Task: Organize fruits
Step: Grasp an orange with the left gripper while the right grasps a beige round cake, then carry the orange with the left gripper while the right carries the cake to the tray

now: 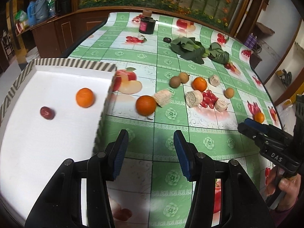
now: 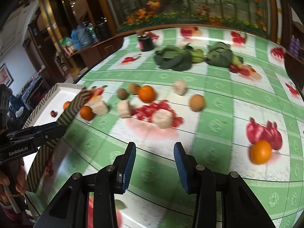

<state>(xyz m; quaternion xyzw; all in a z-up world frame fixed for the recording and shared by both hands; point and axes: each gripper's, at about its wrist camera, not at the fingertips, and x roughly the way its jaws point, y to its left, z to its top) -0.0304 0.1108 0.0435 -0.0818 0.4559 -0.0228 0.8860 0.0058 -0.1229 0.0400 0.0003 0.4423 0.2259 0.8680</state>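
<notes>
We are holding the left claw (image 1: 150, 152) and right claw (image 2: 154, 163) apart, empty; the nearest orange (image 1: 146, 105) is lying just ahead of the left claw, beside the tray (image 1: 76, 64).

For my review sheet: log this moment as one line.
left gripper open, empty | right gripper open, empty | tray: one orange, one red fruit | three oranges on table
</notes>
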